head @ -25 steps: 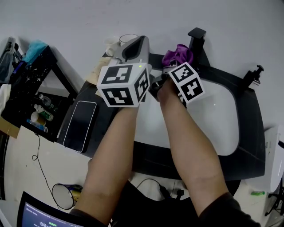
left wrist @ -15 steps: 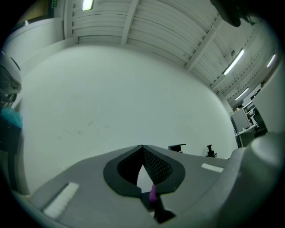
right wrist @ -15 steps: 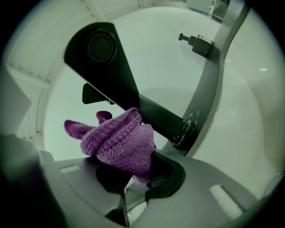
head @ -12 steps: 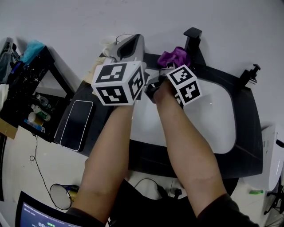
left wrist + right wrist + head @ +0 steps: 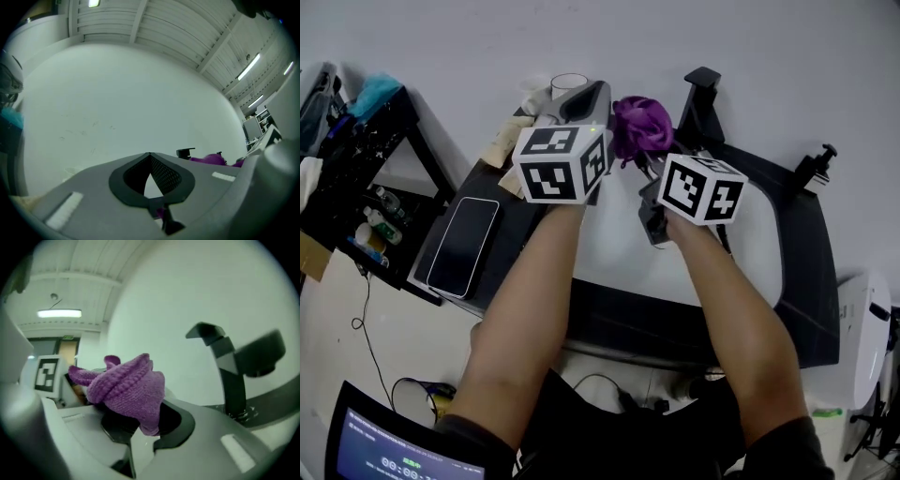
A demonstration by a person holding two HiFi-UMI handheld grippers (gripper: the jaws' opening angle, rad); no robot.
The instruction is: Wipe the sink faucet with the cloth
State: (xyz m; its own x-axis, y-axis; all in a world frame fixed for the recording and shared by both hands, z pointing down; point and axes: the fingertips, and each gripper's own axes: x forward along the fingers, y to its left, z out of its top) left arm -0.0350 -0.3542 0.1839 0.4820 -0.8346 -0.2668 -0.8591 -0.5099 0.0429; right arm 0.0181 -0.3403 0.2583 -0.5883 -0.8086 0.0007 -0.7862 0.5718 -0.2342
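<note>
The right gripper (image 5: 139, 425) clenches its fingers on a purple knit cloth (image 5: 125, 386) beside the black faucet (image 5: 226, 365) at the sink (image 5: 802, 291) back rim, while the left gripper (image 5: 150, 158) has its fingers pressed together on nothing.

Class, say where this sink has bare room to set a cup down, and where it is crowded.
Free: the white basin between the right forearm and the sink's right rim. Crowded: the left ledge by the phone, and around faucet and cloth.

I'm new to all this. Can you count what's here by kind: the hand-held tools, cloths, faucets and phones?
Tools: 2, the left tool and the right tool
Purple cloth: 1, held in the right tool
Black faucet: 1
Phone: 1
Total: 5
</note>
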